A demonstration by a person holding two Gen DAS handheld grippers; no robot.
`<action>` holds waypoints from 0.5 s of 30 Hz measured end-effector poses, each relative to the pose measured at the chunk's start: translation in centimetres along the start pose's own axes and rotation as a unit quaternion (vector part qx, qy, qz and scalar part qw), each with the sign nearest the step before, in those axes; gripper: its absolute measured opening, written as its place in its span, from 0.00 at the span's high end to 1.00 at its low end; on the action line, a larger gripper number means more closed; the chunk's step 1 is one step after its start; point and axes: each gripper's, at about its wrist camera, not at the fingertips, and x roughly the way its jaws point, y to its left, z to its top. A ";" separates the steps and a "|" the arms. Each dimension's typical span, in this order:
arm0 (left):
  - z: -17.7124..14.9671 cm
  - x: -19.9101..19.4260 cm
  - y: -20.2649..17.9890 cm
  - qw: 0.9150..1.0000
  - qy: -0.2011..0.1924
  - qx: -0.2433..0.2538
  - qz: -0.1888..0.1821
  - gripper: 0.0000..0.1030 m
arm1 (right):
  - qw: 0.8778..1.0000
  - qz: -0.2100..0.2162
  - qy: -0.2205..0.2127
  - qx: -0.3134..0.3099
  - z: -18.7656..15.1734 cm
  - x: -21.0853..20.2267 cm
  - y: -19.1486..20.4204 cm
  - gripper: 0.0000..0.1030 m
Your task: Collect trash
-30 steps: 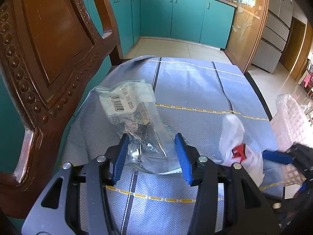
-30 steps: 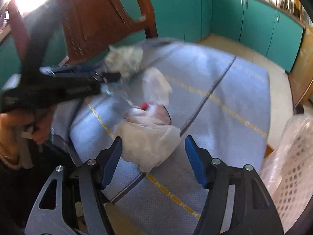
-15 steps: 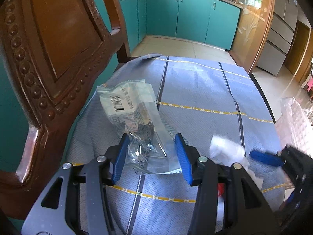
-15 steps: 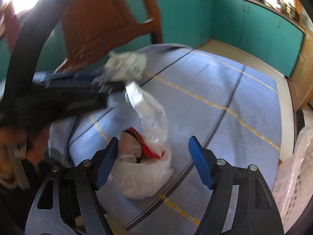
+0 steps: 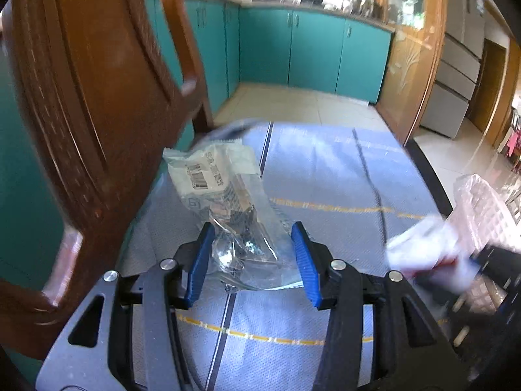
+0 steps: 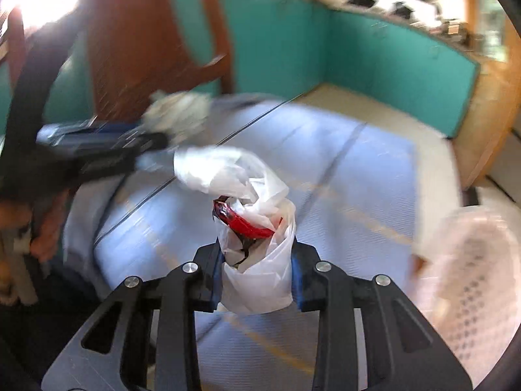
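Right jaws, just closing, clench upright white bag [image 6: 257,280]; left grasp clear packet [image 5: 228,195] (pointing away).

Teal kitchen cabinets [image 5: 312,52], carved wooden chair [image 5: 97,104], pale tiled floor [image 5: 293,104], bright daylight

layout of items on the table [image 5: 325,176].
clear packet [image 5: 221,189] near the left edge beside the chair [image 5: 97,97]; plastic bag [image 6: 257,260] toward the right edge; basket [image 6: 472,277] beyond that edge.
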 end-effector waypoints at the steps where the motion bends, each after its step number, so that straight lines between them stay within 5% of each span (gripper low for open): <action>1: 0.1 -0.9 -0.6 1.000 -0.020 0.011 0.008 0.52 | 1.000 -0.015 -0.013 0.010 0.1 -0.9 -0.8 0.68; 7: 0.1 -4.9 -3.1 0.992 -0.110 0.049 0.030 0.52 | 0.993 -0.081 -0.064 0.055 0.2 -5.0 -4.1 0.68; 15: -0.2 -7.8 -5.3 0.987 -0.146 0.062 0.015 0.52 | 0.992 -0.085 -0.073 0.061 -0.3 -6.5 -4.7 0.68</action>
